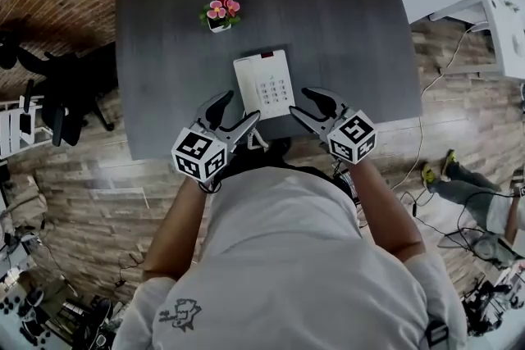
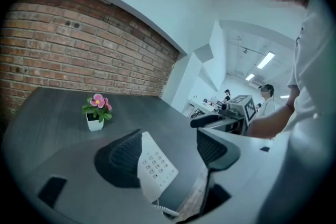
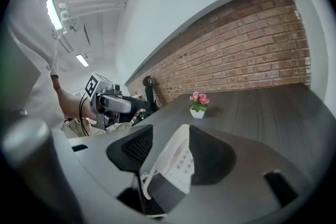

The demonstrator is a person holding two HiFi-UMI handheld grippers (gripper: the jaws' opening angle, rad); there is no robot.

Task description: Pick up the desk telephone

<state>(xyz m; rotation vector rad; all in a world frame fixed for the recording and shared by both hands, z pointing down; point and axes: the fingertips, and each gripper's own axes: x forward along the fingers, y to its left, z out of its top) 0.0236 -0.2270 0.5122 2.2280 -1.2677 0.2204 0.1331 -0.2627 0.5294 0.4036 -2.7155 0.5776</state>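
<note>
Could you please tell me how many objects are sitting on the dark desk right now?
2. The white desk telephone lies near the person's edge of the desk; the potted flower stands farther back, to its left. Nothing seems hidden.

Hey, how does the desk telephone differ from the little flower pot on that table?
The desk telephone is a broad flat slab lying down; the flower pot is small and stands upright. The telephone sits by the near edge of the table, the pot farther back and left. The telephone shows a keypad, the pot pink blooms. Both are white and rest on that dark table.
</note>
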